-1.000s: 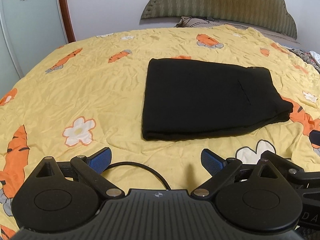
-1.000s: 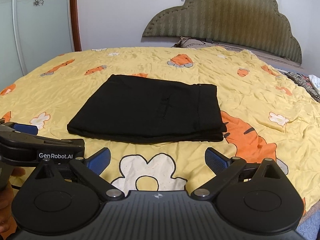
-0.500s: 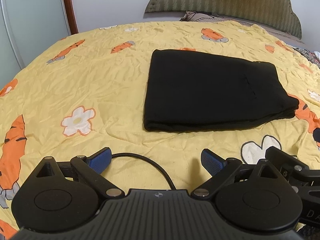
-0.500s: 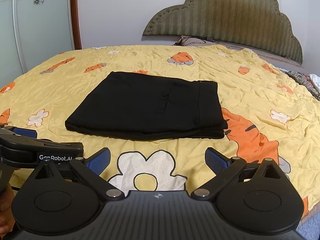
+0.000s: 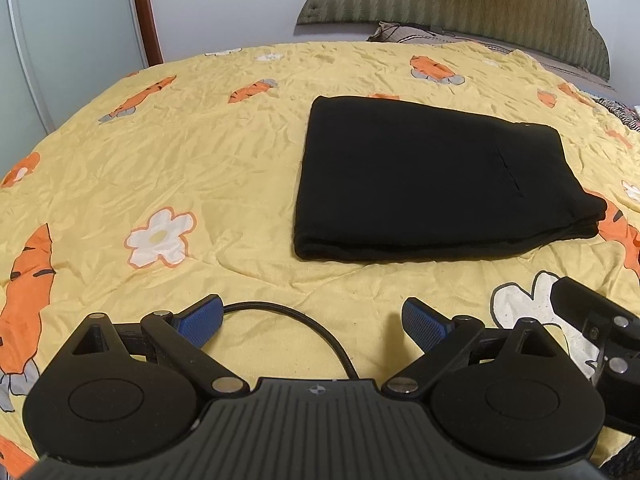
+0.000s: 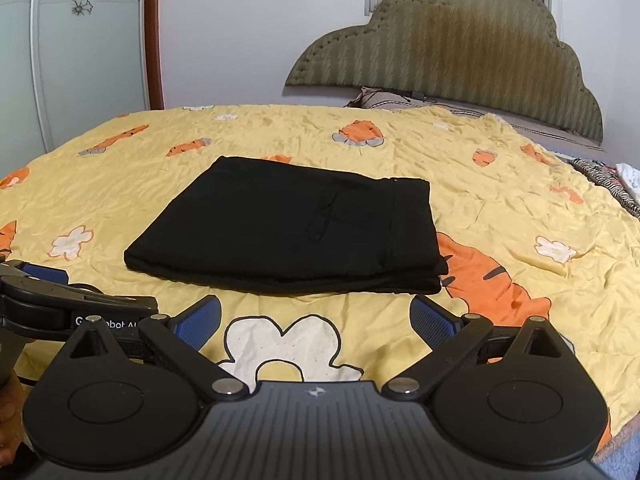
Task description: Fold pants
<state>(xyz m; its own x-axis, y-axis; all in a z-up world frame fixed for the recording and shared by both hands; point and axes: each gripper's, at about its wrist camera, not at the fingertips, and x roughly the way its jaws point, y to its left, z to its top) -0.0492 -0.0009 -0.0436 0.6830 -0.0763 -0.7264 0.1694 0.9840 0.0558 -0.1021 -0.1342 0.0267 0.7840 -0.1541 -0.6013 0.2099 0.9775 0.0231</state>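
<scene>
Since a second ago you drew both grippers back a little; the pants [image 5: 436,180] did not shift. Your left gripper [image 5: 312,320] sat with its tongs apart and empty, the folded black bundle at its one o'clock on the yellow bedspread [image 5: 180,152]. Your right gripper [image 6: 316,320] was equally spread, pants at twelve o'clock. The cloth looked soft, light and limp; I'd pinch all layers at the near folded edge.

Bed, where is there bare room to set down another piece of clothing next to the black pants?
Widest free patch: the yellow sheet left of the folded pants, out to the white flower print. The far strip toward the headboard is bare too. Crowded: the near edge, where both open grippers and a cable sit.
</scene>
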